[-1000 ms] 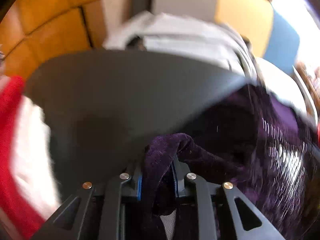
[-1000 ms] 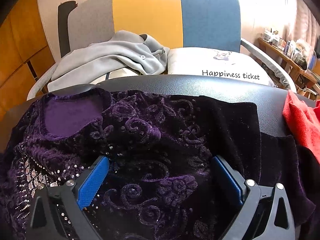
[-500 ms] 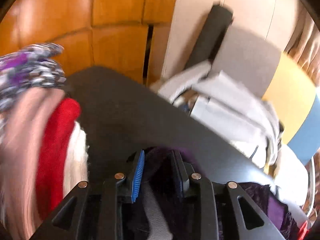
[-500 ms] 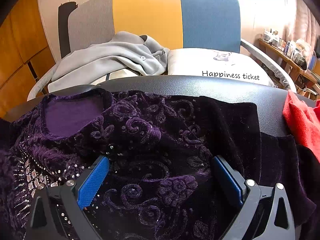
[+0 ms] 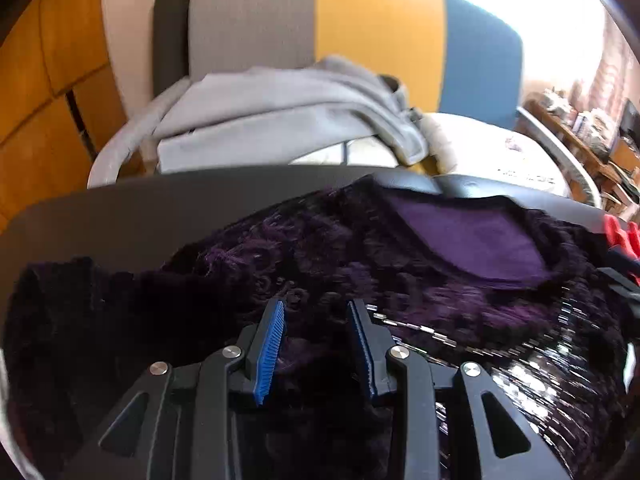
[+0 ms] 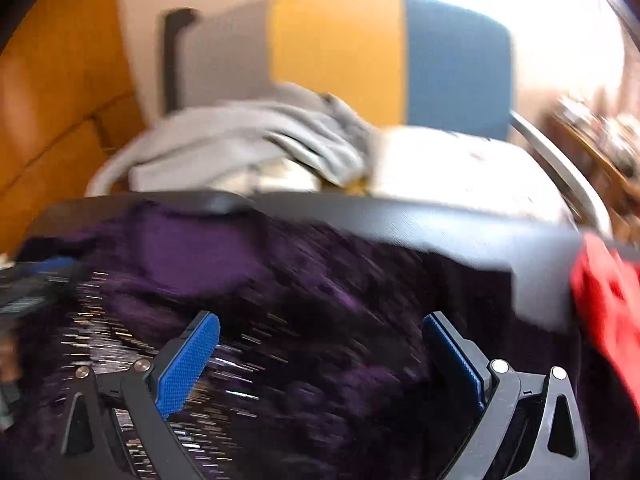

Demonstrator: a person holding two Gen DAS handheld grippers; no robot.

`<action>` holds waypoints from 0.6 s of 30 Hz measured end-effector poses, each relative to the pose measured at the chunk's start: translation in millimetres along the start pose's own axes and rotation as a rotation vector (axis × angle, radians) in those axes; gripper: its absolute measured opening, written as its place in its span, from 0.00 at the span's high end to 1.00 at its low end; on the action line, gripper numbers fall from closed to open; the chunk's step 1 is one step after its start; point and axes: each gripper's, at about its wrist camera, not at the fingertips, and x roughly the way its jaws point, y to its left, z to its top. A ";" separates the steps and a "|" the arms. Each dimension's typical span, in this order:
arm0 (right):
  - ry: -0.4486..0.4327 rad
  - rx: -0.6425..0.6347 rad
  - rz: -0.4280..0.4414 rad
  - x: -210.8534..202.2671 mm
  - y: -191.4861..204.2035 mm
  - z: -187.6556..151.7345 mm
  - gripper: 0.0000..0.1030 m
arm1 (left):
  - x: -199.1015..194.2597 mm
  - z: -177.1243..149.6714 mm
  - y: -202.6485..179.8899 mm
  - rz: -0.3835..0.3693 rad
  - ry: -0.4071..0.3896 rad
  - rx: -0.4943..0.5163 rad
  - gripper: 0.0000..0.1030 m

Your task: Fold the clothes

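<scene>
Now, left wrist view: the left tongs (image 5: 316, 340) hover low over the purple velvet top (image 5: 360, 264), which lies spread on the dark tabletop (image 5: 120, 216), neckline (image 5: 472, 240) toward the far right. The jaws have just been opening and stand part-way apart; dark velvet shows in the gap but the blue pads (image 5: 270, 344) don't press on it, so the cloth is let go, not gripped. Prob. the reason: a sleeve or side flap (image 5: 72, 308) sits laid out at the near left, and releasing lets it settle flat. Sequin rows (image 5: 520, 372) glint at the near right. Beyond the tabletop, a grey garment (image 5: 280, 112) is heaped on a chair w/ grey, yellow and blue back panels (image 5: 376, 20), likely waiting its turn. A bit of red cloth (image 5: 620, 236) peeks at the right edge.

Right wrist view: blurry, so detail is limited. The right tongs (image 6: 320, 360) are spread wide above the same purple top (image 6: 320, 288), nothing betw. the pads, nothing clamped; they hang clear of the fabric, seemingly free to pick the next edge. The other tongs appear as a dark and blue smear at the far left (image 6: 36, 280). Red cloth (image 6: 608, 300) lies on the right of the tabletop (image 6: 400, 216), apart from the work area, so the fold has room. Grey garment (image 6: 248, 140) and chair (image 6: 340, 40) sit behind.

Judgement: fold is mid-way; top isn't yet a compact stack.
</scene>
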 end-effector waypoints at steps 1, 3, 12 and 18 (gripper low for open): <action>-0.016 -0.040 0.033 -4.5 7.8 7.3 0.00 | 7.4 1.5 3.9 0.003 0.010 -0.017 0.68; 0.001 -0.088 0.111 2.1 16.7 20.5 0.00 | 17.5 8.5 11.7 0.015 -0.010 -0.040 0.67; 0.067 0.163 0.077 101.2 -33.4 40.9 0.00 | 45.4 28.0 35.0 0.035 -0.077 -0.014 0.61; 0.088 0.073 -0.128 110.2 -12.2 44.2 0.00 | 55.3 38.6 27.1 0.084 -0.066 0.022 0.61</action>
